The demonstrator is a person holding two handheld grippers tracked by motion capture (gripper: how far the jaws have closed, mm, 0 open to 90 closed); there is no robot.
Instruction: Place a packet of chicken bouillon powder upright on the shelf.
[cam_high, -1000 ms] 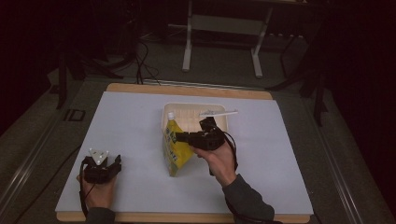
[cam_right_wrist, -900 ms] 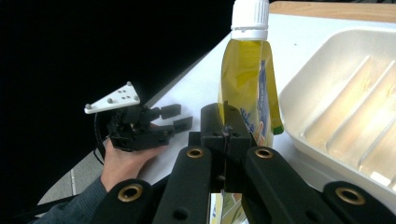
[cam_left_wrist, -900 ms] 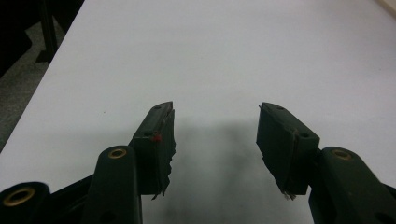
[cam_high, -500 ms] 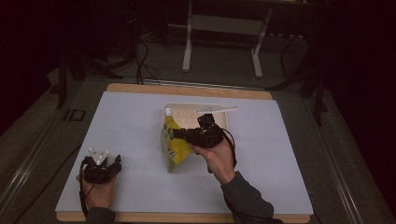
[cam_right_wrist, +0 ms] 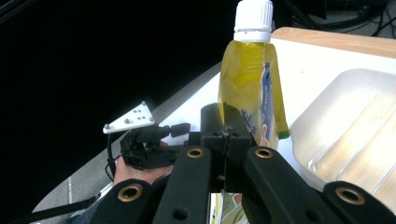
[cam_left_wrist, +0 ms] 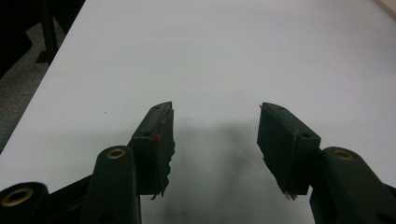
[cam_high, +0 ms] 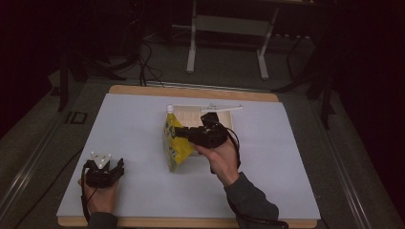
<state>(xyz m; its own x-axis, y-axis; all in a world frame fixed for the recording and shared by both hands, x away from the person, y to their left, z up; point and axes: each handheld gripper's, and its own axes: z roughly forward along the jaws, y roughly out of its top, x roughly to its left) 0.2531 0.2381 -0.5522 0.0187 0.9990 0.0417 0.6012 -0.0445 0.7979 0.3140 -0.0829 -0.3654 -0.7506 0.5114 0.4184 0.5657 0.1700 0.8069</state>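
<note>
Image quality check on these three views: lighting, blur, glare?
High view: dim, surroundings near black, white table evenly lit. Left gripper view: sharp, soft shadow under the open left gripper. Right gripper view: yellow pouch bright, backlit; tray washed out, background black.

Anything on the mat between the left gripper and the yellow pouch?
Nothing: in the high view, bare white mat separates the left gripper from the yellow pouch.

Both grippers are black; the left gripper (cam_high: pixel 117 168) carries a white three-cornered plate; the right gripper (cam_right_wrist: pixel 225 122) shows brass-ringed holes; dark grey sleeve behind it.
</note>
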